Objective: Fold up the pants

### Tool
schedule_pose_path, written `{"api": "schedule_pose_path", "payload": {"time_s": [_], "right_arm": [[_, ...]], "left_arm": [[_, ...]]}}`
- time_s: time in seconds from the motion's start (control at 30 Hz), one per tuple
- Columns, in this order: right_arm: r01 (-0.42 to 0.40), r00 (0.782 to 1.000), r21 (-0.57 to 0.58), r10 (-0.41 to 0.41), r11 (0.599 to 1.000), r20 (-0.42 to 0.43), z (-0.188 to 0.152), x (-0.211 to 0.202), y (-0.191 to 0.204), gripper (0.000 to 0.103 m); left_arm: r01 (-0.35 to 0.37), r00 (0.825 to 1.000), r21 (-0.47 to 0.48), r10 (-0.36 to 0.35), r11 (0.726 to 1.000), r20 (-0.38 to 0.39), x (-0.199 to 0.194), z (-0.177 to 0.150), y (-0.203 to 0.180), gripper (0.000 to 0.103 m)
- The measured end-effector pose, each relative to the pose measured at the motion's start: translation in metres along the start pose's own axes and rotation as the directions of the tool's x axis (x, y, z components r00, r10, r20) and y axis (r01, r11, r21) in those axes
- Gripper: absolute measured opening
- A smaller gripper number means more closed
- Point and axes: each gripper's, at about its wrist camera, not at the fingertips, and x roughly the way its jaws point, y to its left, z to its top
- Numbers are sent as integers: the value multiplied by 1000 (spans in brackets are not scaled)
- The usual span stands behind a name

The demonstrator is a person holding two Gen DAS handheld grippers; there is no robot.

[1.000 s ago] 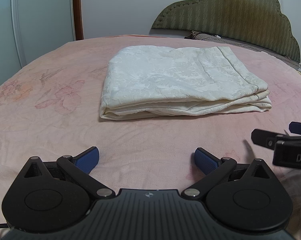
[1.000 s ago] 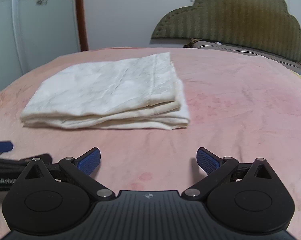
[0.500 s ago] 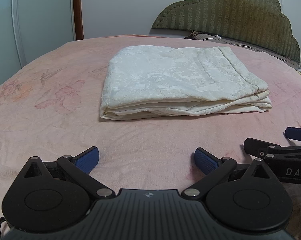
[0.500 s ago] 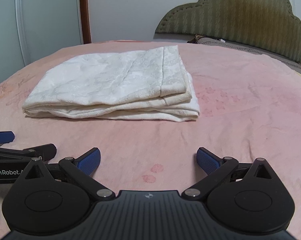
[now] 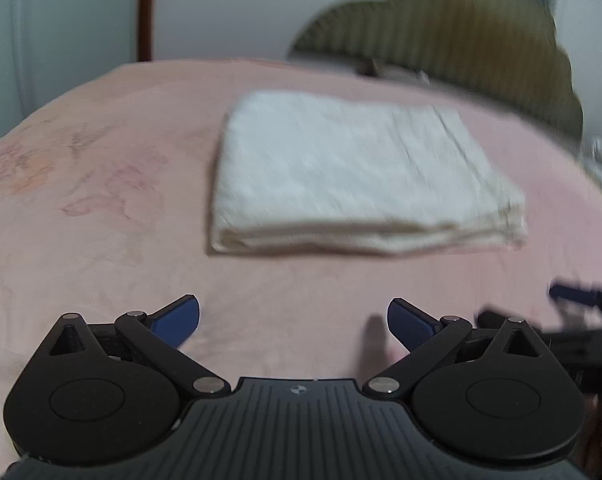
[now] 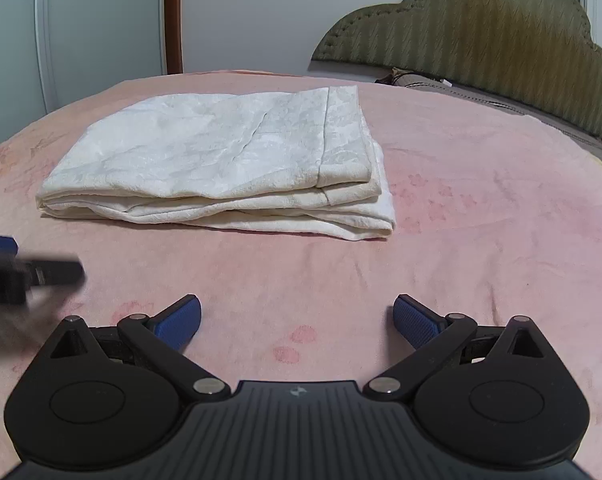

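Note:
The cream-white pants (image 5: pixel 349 172) lie folded in a flat rectangular stack on the pink bedspread; they also show in the right wrist view (image 6: pixel 221 160). My left gripper (image 5: pixel 293 320) is open and empty, low over the bedspread in front of the stack; this view is blurred. My right gripper (image 6: pixel 297 320) is open and empty, also in front of the stack, apart from it. The right gripper shows at the right edge of the left wrist view (image 5: pixel 573 312). The left gripper shows at the left edge of the right wrist view (image 6: pixel 29 268).
The pink flowered bedspread (image 6: pixel 481 240) spreads all around the stack. An olive padded headboard (image 6: pixel 481 36) stands at the back right with a pillow (image 6: pixel 433 84) below it. A white wardrobe (image 6: pixel 81 28) and wall stand behind the bed.
The left gripper is moving, its view now blurred, with the pants shifted a little lower in it. The right gripper has drawn slightly closer to the stack. Both stay open.

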Motion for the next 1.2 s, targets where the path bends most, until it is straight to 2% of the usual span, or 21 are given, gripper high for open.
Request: {"api": "schedule_pose_path", "payload": {"time_s": [0.07,0.13,0.27,0.33,0.4,0.57,1.03,1.2], "right_arm": [[-15,1000,20,15,1000,-7,0,1,-3,103],[-26,1000,37,27,999,-10,0,2,-6,103],[-22,1000,38,22,999,-8,-1,1,-5,103],[-24,1000,42,25,999,-7,-1,1,-5,103],[-25,1000,42,25,999,-7,-1,1,-5,103],[-23,1000,39,23,999,-7,-1,1,-5,103],[-51,999,-10,51,999,5,-4,-2,0,103],[-89,995,-65,91,994,27,-5,-7,7,103]], "left_arm": [[-6,996,-65,12,998,94,-8,-2,9,102],[-39,990,-60,47,997,135,-12,-3,11,102],[-129,991,98,125,987,46,-1,4,-5,102],[-164,986,125,161,978,39,2,2,-11,102],[-182,983,114,179,977,37,2,0,-13,102],[-159,987,58,160,986,-18,6,-5,-3,103],[-179,984,83,180,980,-2,7,-10,-8,103],[-164,986,94,165,982,1,5,-12,-9,103]]}}
